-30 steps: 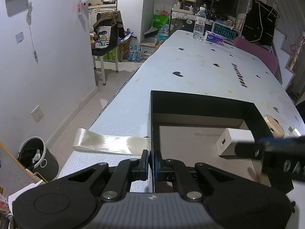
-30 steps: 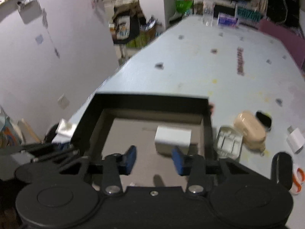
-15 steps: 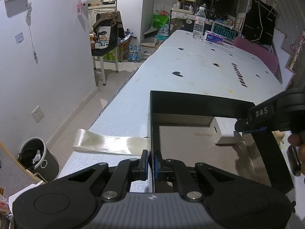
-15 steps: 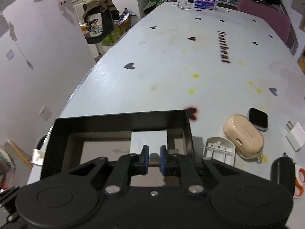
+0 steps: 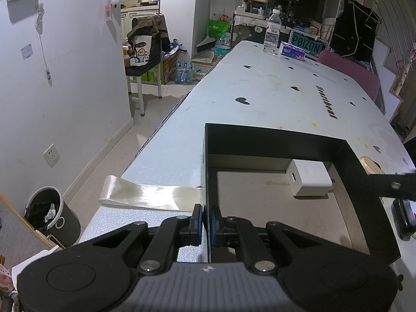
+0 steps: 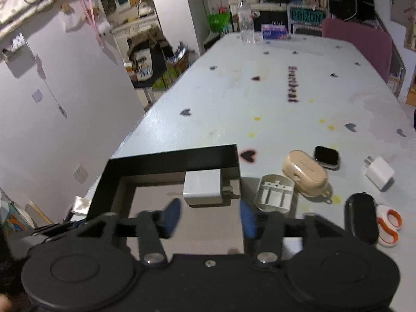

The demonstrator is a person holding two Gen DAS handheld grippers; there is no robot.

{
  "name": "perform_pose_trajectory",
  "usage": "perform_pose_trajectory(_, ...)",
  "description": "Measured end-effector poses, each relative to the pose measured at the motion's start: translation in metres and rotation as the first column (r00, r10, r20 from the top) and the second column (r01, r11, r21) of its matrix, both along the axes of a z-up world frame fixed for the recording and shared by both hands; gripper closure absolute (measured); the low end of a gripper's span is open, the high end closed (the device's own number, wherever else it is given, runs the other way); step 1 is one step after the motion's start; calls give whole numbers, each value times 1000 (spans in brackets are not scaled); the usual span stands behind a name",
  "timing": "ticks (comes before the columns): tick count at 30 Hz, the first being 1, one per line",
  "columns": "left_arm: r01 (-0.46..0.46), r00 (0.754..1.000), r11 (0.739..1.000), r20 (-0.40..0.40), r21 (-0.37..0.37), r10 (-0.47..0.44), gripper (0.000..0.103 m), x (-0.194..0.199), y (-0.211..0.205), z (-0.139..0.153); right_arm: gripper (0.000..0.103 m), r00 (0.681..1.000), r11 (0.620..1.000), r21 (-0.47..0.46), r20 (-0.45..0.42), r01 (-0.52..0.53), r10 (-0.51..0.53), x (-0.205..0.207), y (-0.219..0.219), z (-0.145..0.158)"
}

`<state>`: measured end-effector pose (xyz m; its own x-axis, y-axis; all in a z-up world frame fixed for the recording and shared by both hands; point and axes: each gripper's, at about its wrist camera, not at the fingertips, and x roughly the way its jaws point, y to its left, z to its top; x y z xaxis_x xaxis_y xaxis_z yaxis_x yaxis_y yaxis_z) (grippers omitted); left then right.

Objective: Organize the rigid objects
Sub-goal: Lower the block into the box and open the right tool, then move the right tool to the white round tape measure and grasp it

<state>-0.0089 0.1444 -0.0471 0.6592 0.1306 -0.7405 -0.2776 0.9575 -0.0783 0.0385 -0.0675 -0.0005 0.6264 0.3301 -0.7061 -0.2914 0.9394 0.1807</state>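
Observation:
A black open box [image 5: 273,140] stands at the near left end of the white table [image 5: 273,91]. My left gripper [image 5: 205,223] is shut on the box's left wall, which runs up between its pads. A white charger block [image 5: 309,179] lies inside the box, against the far right corner. In the right wrist view the same black box [image 6: 176,161] and charger [image 6: 202,187] lie just ahead. My right gripper [image 6: 208,215] hangs over the box's near right side. Its jaws are opening and nothing is between the blue pads [image 6: 171,215].
Right of the box lie a grey plastic shell [image 6: 275,193], a beige earbud case [image 6: 305,174], a smartwatch [image 6: 326,156], a white plug adapter [image 6: 379,173], a black oval case [image 6: 361,217] and orange-handled scissors [image 6: 390,227]. A water bottle [image 5: 271,35] and tissue box [image 5: 292,50] stand at the far end.
The right gripper went shut, then spread its jaws and drew back and up from the box. The charger slid toward the far right corner. The left gripper kept still.

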Motion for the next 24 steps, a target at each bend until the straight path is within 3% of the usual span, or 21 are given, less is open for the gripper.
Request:
perform_pose_trajectory(2,0,1000,1000,0,0,0,97,0,0,0,18,999,1000,-16,49,7,-6,-10,-6,5)
perform_pose_trajectory(5,0,1000,1000,0,1,0,97,0,0,0,1,995,998,-62,100,4,3,-22,-10,8)
perform_pose_trajectory(14,-1,1000,1000,0,-1,1,97,0,0,0,0,972,997,-68,235,41,-24,-53,-34,8)
perform_pose_trajectory(20,-4,1000,1000,0,-2,4,97,0,1,0,0,973,998,-22,222,64,-58,-58,-59,3)
perform_pose_trajectory(24,-6,1000,1000,1,-4,6,97,-1,1,0,0,973,987,-14,170,161,-157,-56,-86,-10)
